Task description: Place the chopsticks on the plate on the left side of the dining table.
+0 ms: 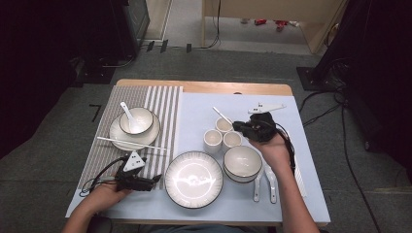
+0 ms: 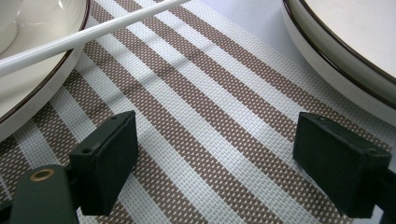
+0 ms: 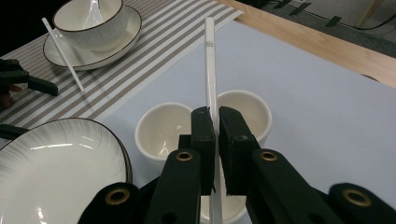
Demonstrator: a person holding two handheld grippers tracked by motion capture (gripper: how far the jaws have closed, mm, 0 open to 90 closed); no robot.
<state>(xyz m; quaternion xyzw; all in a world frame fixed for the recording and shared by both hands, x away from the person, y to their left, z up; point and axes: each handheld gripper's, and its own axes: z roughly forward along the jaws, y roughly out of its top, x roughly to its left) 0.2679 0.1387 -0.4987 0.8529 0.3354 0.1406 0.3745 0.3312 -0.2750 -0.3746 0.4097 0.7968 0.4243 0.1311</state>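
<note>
1. My right gripper (image 3: pixel 215 122) has its jaws pressed together on a white chopstick (image 3: pixel 210 60), pinching it partway along its length so the stick runs up and away between the pads.
2. In the high view the right gripper (image 1: pixel 241 125) sits over the three small cups (image 1: pixel 212 140) on the pale blue mat (image 1: pixel 291 145), and the chopstick (image 1: pixel 222 115) slants out from it toward the far side of the table.
3. In the right gripper view the pinched stick passes above the gap between two of the cups (image 3: pixel 161 128), with the far cup (image 3: pixel 254 109) just behind the jaws.
4. My left gripper (image 2: pixel 217 161) has its jaws spread wide with nothing between them; bare striped placemat (image 2: pixel 205 116) shows between the pads.
5. From above, the left gripper (image 1: pixel 154 178) rests low at the near edge of the striped placemat (image 1: pixel 165 102), just left of the large plate (image 1: pixel 193 179).
6. A second white chopstick (image 1: pixel 131 143) lies across the rim of the saucer (image 1: pixel 116 133) on the striped placemat, which carries a bowl (image 1: pixel 141 116) with a spoon (image 1: pixel 127 112) in it.
7. Another bowl (image 1: pixel 242 163) stands near the cups, with two white spoons (image 1: pixel 265 184) beside it on the mat.
</note>
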